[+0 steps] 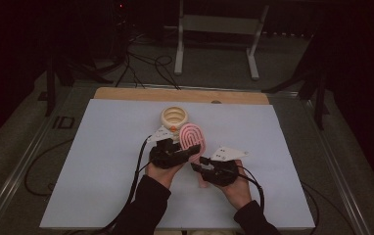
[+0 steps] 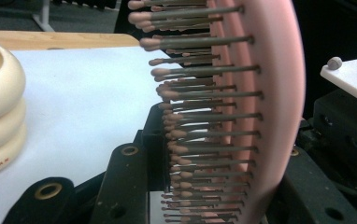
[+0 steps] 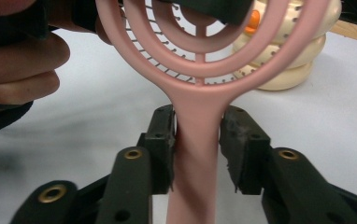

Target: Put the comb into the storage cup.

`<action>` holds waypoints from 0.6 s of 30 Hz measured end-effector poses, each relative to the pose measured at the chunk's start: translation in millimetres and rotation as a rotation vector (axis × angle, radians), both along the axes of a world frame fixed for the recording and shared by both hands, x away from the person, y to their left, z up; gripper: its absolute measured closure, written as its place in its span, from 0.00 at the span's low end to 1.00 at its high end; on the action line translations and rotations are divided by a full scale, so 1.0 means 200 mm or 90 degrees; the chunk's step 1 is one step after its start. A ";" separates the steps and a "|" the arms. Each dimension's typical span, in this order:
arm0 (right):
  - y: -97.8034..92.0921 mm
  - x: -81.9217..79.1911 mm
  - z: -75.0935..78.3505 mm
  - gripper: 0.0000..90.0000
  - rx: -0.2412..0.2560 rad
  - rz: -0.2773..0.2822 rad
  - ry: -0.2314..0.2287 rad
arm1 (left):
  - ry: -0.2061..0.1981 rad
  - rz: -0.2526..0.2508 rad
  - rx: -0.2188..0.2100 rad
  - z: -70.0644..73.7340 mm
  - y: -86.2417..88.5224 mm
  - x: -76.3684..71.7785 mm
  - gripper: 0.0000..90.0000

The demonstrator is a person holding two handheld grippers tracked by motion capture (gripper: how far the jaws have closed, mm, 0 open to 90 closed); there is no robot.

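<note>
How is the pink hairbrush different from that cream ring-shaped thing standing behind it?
The pink hairbrush is flat and open, with curved ribs, bristles and a long handle; the cream ringed holder is a squat stack of rounded rings with a hollow top. The hairbrush is held up off the white mat by the left gripper at its head and the right gripper at its handle; the holder stands untouched on the mat. Both look like smooth plastic.

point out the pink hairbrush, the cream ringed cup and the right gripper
pink hairbrush (image 3: 196, 135), right gripper view, handle neck.
cream ringed cup (image 1: 174, 116), high view, rim.
right gripper (image 3: 197, 149), right gripper view, between its jaws.
</note>
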State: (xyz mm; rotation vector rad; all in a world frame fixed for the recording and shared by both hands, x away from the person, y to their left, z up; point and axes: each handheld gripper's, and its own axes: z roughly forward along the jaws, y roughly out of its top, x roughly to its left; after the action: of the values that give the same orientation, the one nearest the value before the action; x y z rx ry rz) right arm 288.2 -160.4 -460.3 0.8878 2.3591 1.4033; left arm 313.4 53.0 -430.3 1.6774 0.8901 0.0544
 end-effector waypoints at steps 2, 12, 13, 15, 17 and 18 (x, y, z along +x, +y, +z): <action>0.00 0.00 0.00 0.66 0.001 0.000 0.000 | -0.001 0.001 -0.001 0.00 0.00 0.00 0.72; -0.02 0.01 0.01 0.44 0.013 0.003 -0.001 | -0.003 0.021 -0.005 0.02 0.04 0.02 0.72; -0.02 0.01 0.01 0.42 0.015 0.002 -0.001 | -0.005 0.023 -0.006 0.02 0.04 0.02 0.72; -0.02 0.01 0.01 0.37 0.020 0.001 0.004 | -0.007 0.025 -0.007 0.03 0.05 0.03 0.72; -0.02 0.01 0.01 0.35 0.023 -0.002 0.003 | -0.009 0.027 -0.006 0.04 0.06 0.03 0.72; -0.03 0.01 0.01 0.30 0.025 -0.007 0.002 | -0.010 0.028 -0.005 0.04 0.06 0.03 0.72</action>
State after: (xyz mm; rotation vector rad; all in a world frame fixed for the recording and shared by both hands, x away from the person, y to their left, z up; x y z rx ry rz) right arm 290.7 -165.8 -458.0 0.9135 2.3329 1.4489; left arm 320.0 65.3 -421.6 1.6473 0.9136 0.0941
